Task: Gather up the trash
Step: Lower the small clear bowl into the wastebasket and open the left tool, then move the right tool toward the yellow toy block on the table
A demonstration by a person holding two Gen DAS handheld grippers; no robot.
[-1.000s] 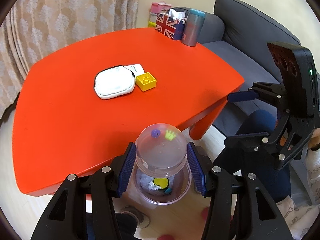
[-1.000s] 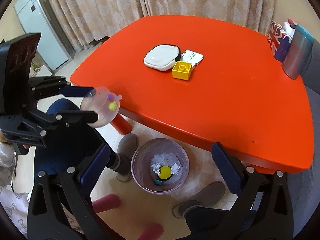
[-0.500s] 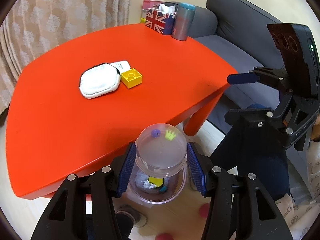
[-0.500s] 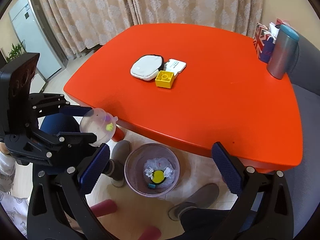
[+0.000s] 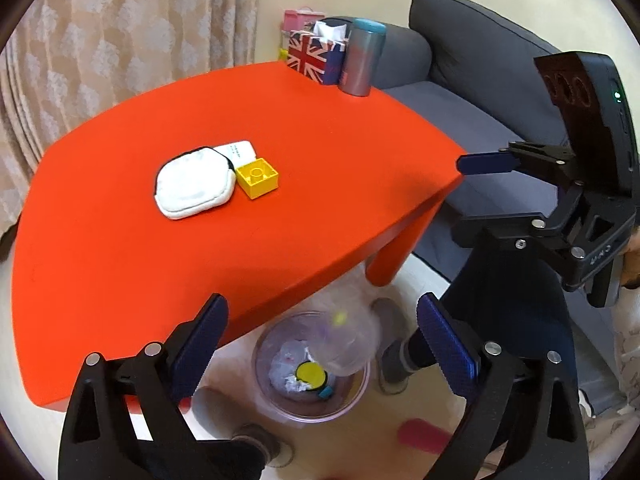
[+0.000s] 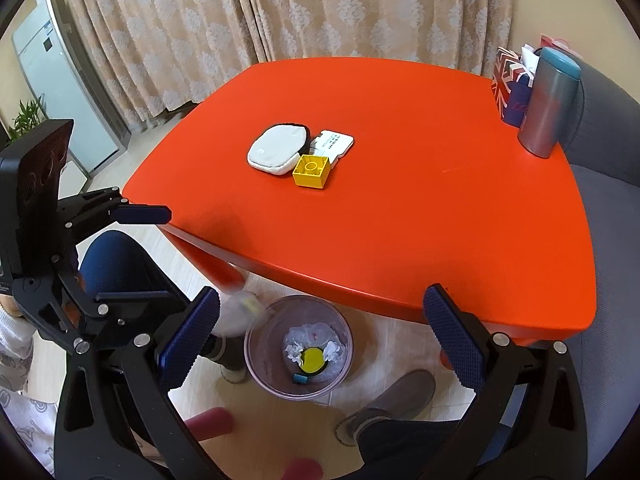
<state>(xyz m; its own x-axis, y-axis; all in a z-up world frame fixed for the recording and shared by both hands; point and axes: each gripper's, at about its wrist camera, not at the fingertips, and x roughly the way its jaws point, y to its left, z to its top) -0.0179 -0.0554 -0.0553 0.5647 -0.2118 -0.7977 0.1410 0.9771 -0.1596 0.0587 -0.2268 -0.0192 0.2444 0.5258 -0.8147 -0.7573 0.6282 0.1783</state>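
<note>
Left gripper: I see my jaws opening and already spread wide above the bin, with nothing pressed between the pads.
Clear cup: it shows as a blur in the air just over the bin's rim, free of my left jaws; in the right wrist view it is a pale smear at the bin's left edge.
Bin: a see-through round bin on the floor, just under the near edge of the red surface; inside it I see crumpled white paper, a yellow disc and a small blue bit.
Right gripper: I hold its jaws wide and empty, also over the bin, beside the left gripper.
Surface: red, rising behind the bin.
White pouch: on the surface well beyond the bin, touching the yellow block.
Yellow block: just right of the pouch, overlapping a white card.
Flask: upright at the far right corner of the surface, far from the bin, next to a flag-printed box.
Person: a dark trouser leg and grey slippers on the floor just beside the bin.
</note>
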